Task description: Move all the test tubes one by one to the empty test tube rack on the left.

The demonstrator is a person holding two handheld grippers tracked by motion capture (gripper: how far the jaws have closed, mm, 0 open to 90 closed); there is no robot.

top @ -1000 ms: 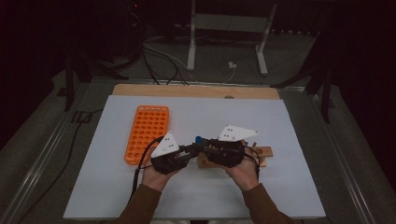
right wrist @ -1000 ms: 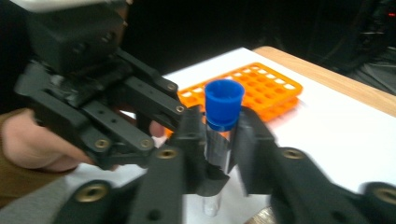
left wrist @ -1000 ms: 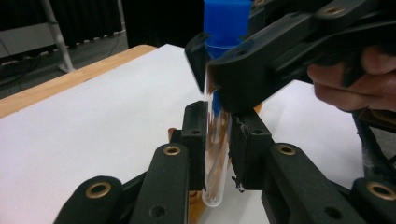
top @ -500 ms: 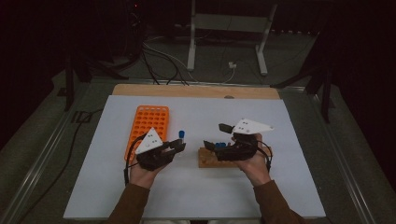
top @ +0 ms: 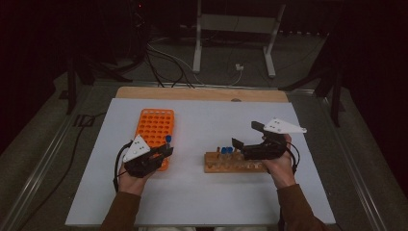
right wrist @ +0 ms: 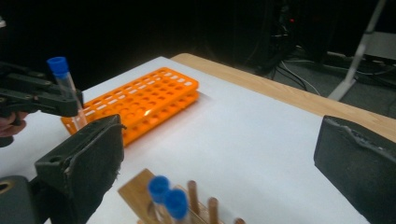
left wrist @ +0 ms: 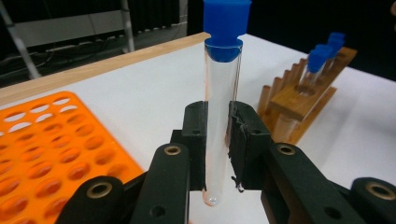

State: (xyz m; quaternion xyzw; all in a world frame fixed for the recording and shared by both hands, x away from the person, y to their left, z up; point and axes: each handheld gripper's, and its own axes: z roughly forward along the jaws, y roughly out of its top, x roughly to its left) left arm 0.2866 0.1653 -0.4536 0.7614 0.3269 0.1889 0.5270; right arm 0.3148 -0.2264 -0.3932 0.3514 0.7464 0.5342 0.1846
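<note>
A second ago the two claws were close together over the wooden rack [top: 234,162]. Now they are seen well apart. The left claw [top: 163,151] has been moved over to the near right corner of the orange rack [top: 155,129]. The right claw [top: 245,137] has been kept by the wooden rack, and its jaws have just been opening. They are now spread wide, and nothing is held between them.

A clear tube [left wrist: 220,116] with a blue cap [left wrist: 226,21] is pinched upright by the left claw. The jaws are pressed on its lower part, and its round end can be seen below them. The tube is held above the white table [top: 207,192], beside the orange rack.

The holes of the orange rack that can be seen are empty. Two tubes with blue caps [right wrist: 168,196] are stood in the wooden rack, at its left end in the high view.
</note>
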